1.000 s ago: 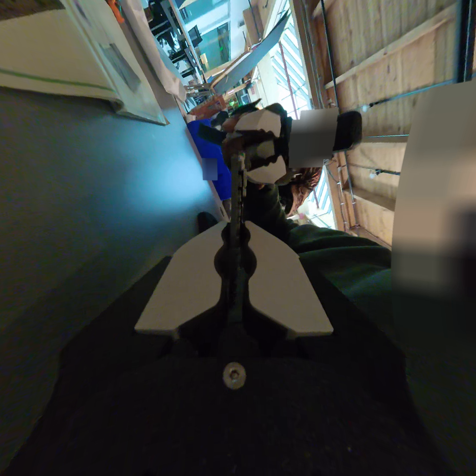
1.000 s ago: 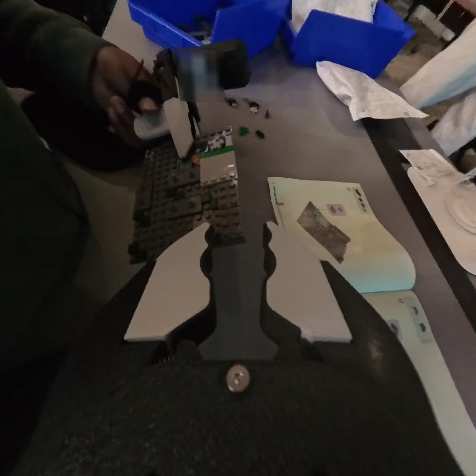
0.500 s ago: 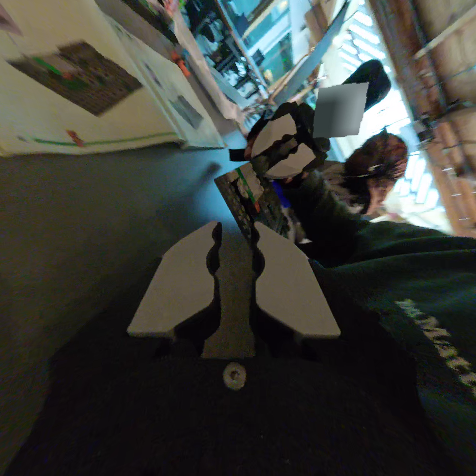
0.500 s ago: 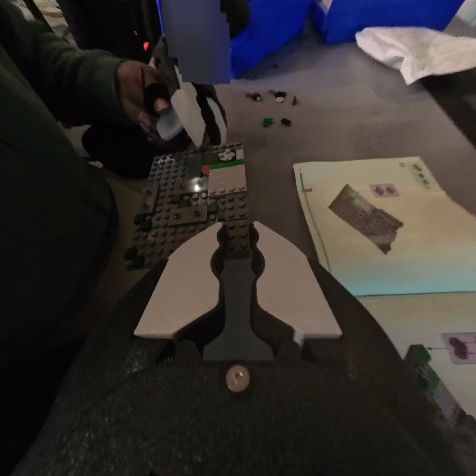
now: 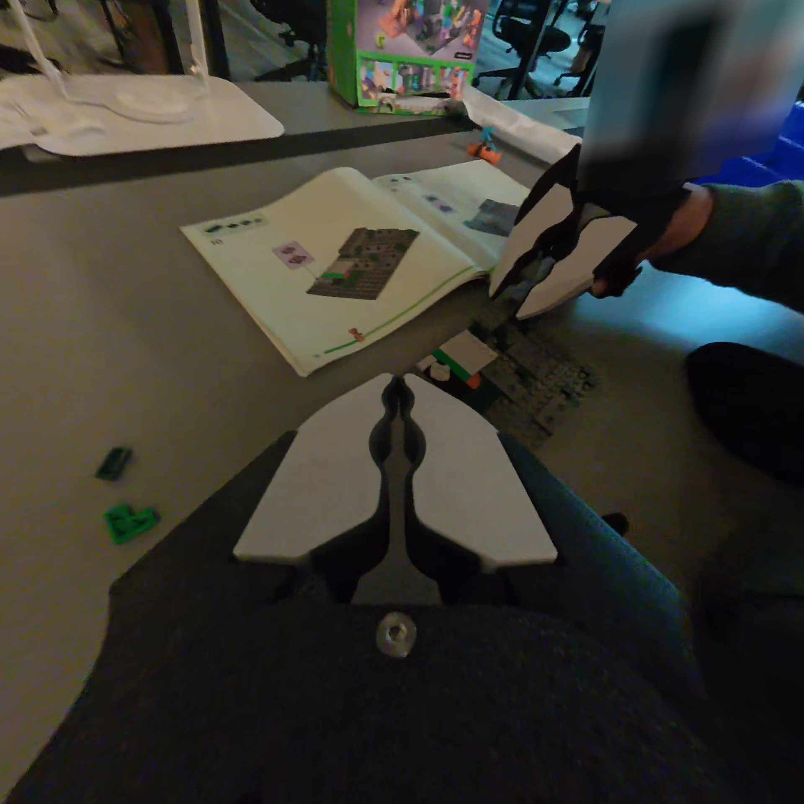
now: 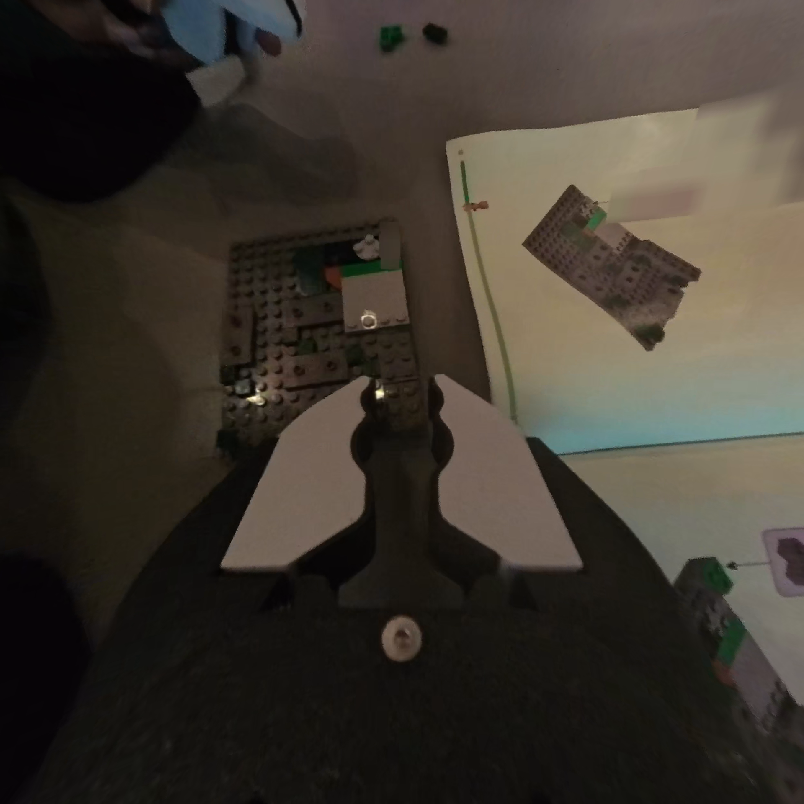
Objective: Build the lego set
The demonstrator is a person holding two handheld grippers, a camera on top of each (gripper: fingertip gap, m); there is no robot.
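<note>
1. While both cameras look down at it, the grey table point(image 5: 108, 304) spreads across each view and carries everything else.
2. An open instruction booklet point(image 5: 330, 265) lies flat on the table, its pages printed with pictures of the dark studded model; in the right wrist view it sits just right of the build.
3. A green set box point(image 5: 400, 56) stands upright at the far edge of the table, beyond the booklet.
4. The lego build point(image 6: 317, 322), a dark grey studded baseplate with a light grey tile, a green strip and a small white piece on it, lies flat on the table between the booklet and the person's dark sleeve.
5. The right gripper point(image 6: 400, 383) hangs low over the near edge of the build, its white fingers parted with studs showing in the gap; it grasps nothing.
6. The left gripper point(image 5: 398, 383) hovers above bare table beside the build's corner, its fingertips pressed together and empty.
7. Two small green lego pieces point(image 5: 128, 522) lie loose on the table, well to the left of the left gripper.
</note>
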